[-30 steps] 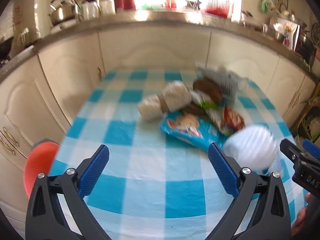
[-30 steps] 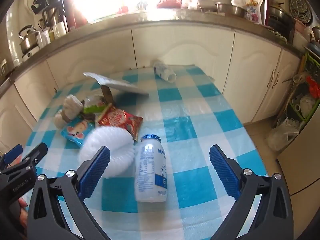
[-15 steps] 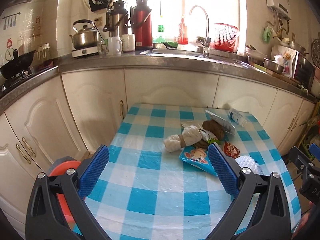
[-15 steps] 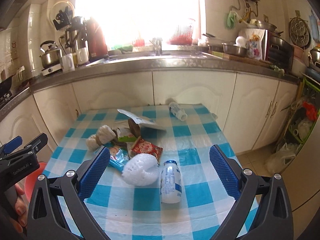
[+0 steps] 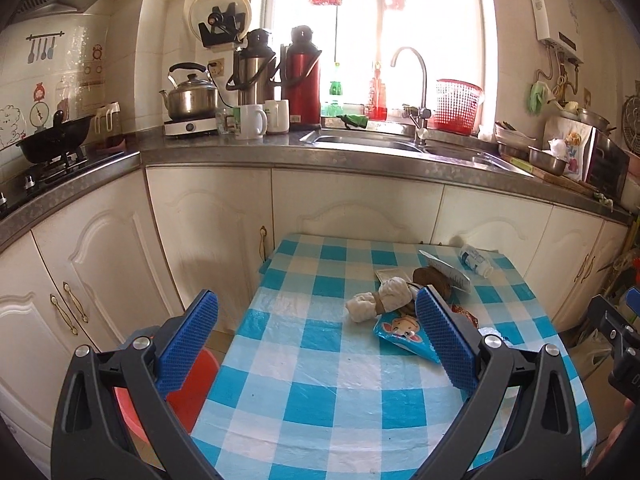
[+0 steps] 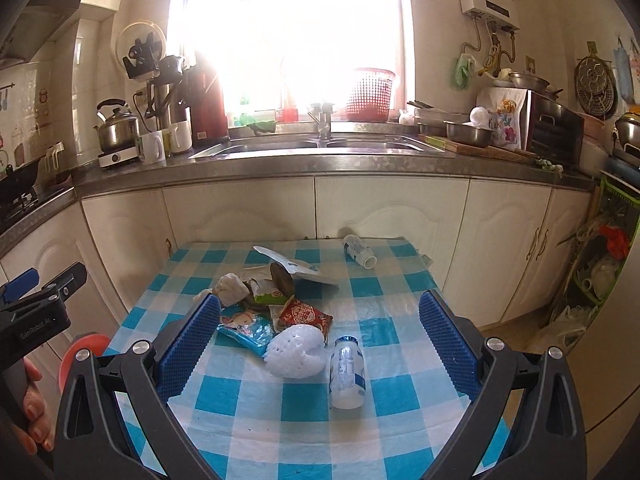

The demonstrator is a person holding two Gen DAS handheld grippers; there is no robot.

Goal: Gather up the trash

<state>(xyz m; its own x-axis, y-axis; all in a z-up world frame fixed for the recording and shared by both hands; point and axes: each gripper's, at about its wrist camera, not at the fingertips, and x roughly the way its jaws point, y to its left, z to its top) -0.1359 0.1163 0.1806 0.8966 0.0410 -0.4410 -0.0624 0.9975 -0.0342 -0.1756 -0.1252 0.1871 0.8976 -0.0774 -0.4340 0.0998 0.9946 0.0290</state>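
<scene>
A: How were the grippers?
B: Left gripper [image 5: 316, 340] and right gripper [image 6: 320, 340] both gaped wide, holding nothing.
A: The trash?
B: Wrappers [image 6: 256, 326] mid-table [image 6: 384, 404], 1 bottle [image 6: 347, 374] near, another [image 6: 359, 251] far right.

Both wrist cameras look forward between their fingers, apparently from well back, sharing the checked desk [image 5: 320, 364] [image 6: 384, 292] and the sink counter [image 5: 360, 160] beyond.

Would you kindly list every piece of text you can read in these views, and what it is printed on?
"GenRobot.AI": side of the left gripper.
White bottle label: too blurred to read.
Red snack packet and blue snack packet: print too small to read.
</scene>
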